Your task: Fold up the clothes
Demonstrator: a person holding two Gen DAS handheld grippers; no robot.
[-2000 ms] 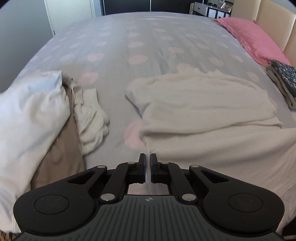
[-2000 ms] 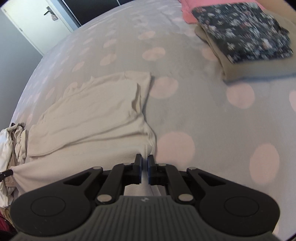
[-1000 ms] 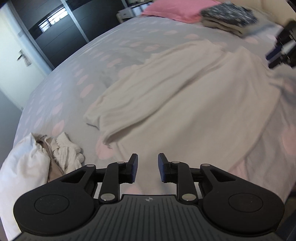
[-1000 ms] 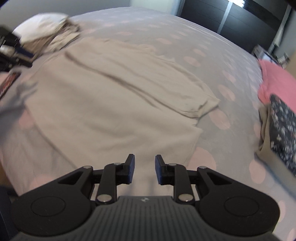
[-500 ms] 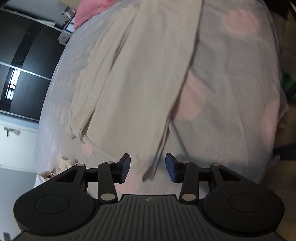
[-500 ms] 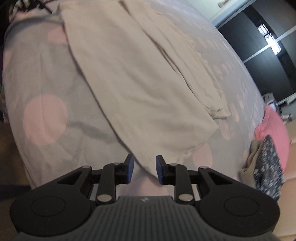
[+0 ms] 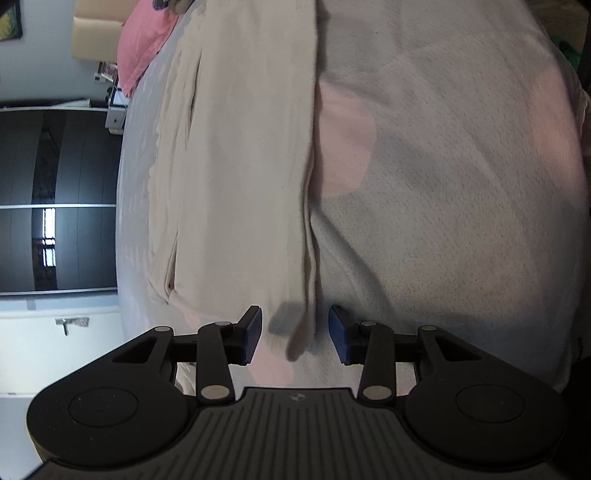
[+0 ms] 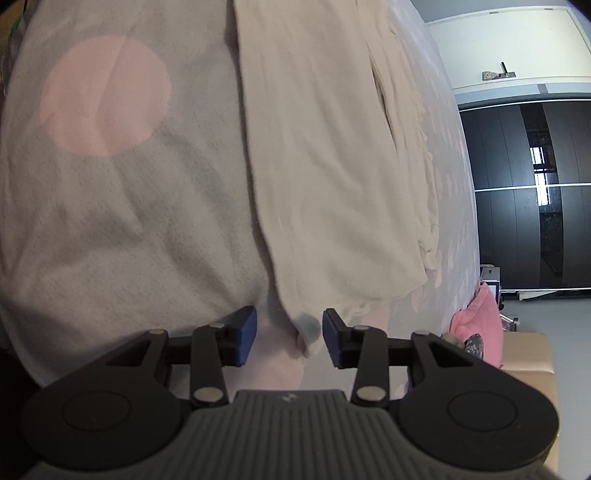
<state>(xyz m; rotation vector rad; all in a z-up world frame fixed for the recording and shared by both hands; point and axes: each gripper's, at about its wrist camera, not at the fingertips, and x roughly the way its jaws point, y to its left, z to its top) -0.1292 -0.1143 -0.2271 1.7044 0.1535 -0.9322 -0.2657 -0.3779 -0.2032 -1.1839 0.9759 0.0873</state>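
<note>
A cream garment (image 7: 240,177) lies flat on the grey bedspread with pink dots (image 7: 443,184), folded lengthwise with a sleeve layer along its far side. My left gripper (image 7: 295,334) is open, its blue-padded fingers either side of one hem corner of the garment, not closed on it. In the right wrist view the same cream garment (image 8: 332,184) runs away from me, and my right gripper (image 8: 288,338) is open around the other hem corner. Both views are rolled sideways.
A pink pillow (image 7: 138,44) and a beige headboard (image 7: 94,31) are at the bed's head. Dark wardrobe doors (image 8: 524,192) and a white door (image 7: 62,339) stand behind. A pink pillow (image 8: 480,325) and folded floral clothes (image 8: 472,343) lie beside the right gripper.
Both grippers let go of the garment's edge, opened wide, rolled sideways and dropped low to the hem corners. The garment now lies flat on the bed.
</note>
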